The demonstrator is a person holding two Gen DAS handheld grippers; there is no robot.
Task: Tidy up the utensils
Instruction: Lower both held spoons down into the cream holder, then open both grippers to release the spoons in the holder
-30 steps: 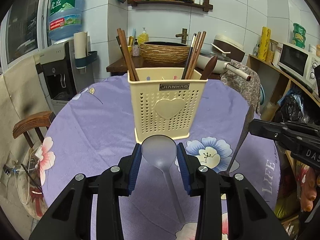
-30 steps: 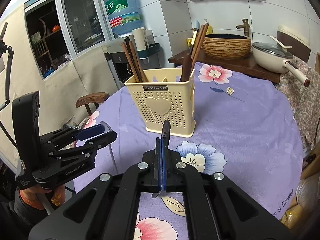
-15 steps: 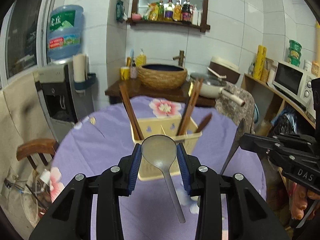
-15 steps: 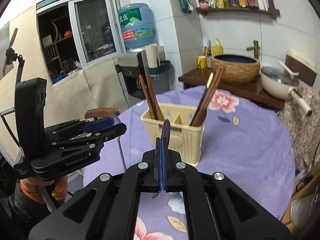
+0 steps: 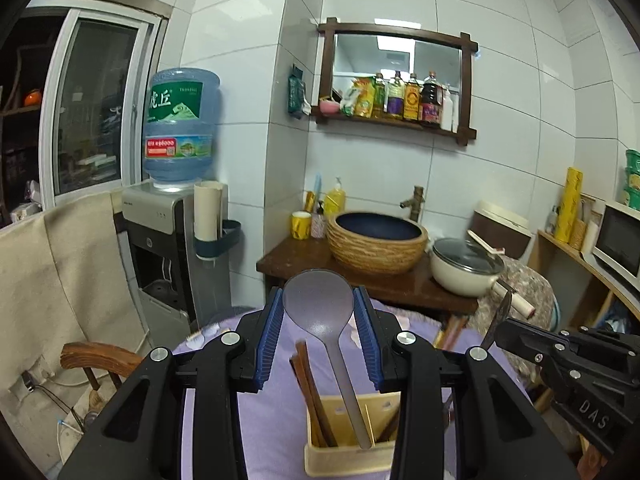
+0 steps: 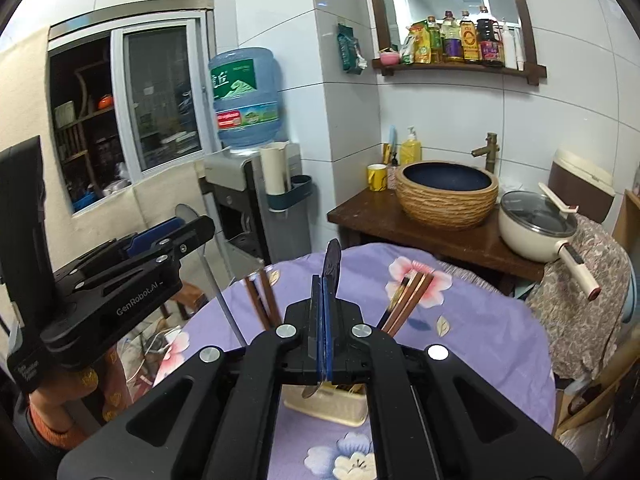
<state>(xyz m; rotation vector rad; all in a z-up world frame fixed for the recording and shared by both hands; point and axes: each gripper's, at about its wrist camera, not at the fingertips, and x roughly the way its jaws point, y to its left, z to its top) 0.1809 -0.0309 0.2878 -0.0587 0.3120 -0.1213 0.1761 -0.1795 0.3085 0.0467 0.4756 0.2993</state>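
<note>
Where the two views overlap, the scene reads as follows.

Surface: a round bench (image 6: 480,332) under a lilac cloth printed with pink and white flowers.
Task container: a cream perforated plastic utensil holder (image 5: 344,456) stands on the bench, low in both views and partly hidden behind the grippers.
Holder contents: brown wooden chopsticks (image 5: 310,392) lean in its left compartment; a second bundle of reddish chopsticks (image 6: 406,300) leans to the right.
Left gripper (image 5: 319,334): blue-padded jaws part way apart and clamped on the bowl of a translucent grey plastic ladle (image 5: 320,304); its handle hangs down over the holder's opening.
Right gripper (image 6: 323,320): jaws together, pinching a thin dark-handled metal utensil (image 6: 332,264) edge-on; its head is hidden beneath the gripper, so its type cannot be told.
Room, rear wall: white tiles, a dark wood-framed mirror shelf (image 5: 394,120) carrying bottles and packets.
Room, side table: a woven basin with dark blue interior (image 5: 376,240), a brass tap and a cream lidded pan (image 5: 466,268).
Room, left: a grey water dispenser (image 5: 160,248) with a blue bottle (image 5: 180,124), a sliding window, a wooden chair arm.
Left wrist view only: a microwave (image 5: 618,240) on shelving at right; the right gripper seen side-on at the right edge.
Right wrist view only: the left gripper seen side-on with its black body, and the person's hand (image 6: 60,392) with an orange cuff below it; most of the flowered cloth.
</note>
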